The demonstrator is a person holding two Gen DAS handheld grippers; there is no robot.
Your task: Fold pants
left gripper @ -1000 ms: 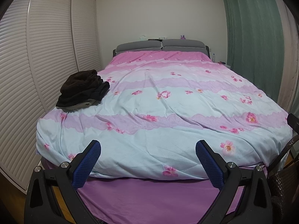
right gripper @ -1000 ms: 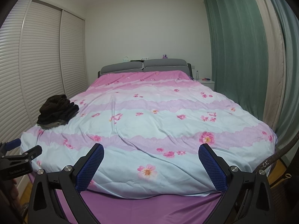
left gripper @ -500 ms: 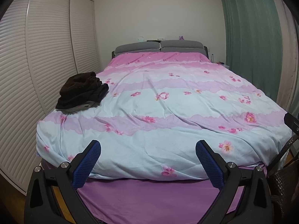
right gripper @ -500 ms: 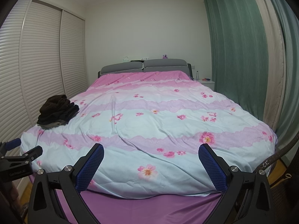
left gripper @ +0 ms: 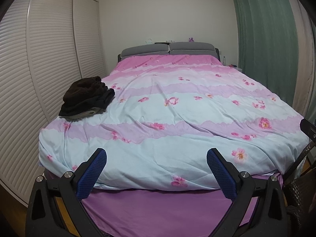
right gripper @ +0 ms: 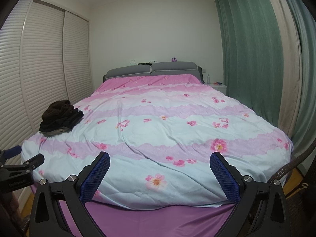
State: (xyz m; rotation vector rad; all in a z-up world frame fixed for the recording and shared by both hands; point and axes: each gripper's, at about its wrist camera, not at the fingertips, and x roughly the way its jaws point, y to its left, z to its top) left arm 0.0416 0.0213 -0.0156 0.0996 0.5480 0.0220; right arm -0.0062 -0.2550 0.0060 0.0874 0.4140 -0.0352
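Note:
A crumpled heap of dark clothing, the pants among it, lies on the left side of the bed, near its edge. The same pile of pants shows at the left in the right wrist view. My left gripper stands open at the foot of the bed, well short of the pile, with nothing between its blue pads. My right gripper is open too, also at the foot, empty. The left gripper's body pokes in at the lower left of the right wrist view.
A floral pink and pale blue duvet covers the bed, with purple sheet showing at the foot. Louvred wardrobe doors line the left, green curtains the right. A wicker object stands at the bed's right corner.
The left wrist view has drifted slightly, so the bed and the pile sit a little lower and more to the left. The right gripper has hardly moved. Both stay open.

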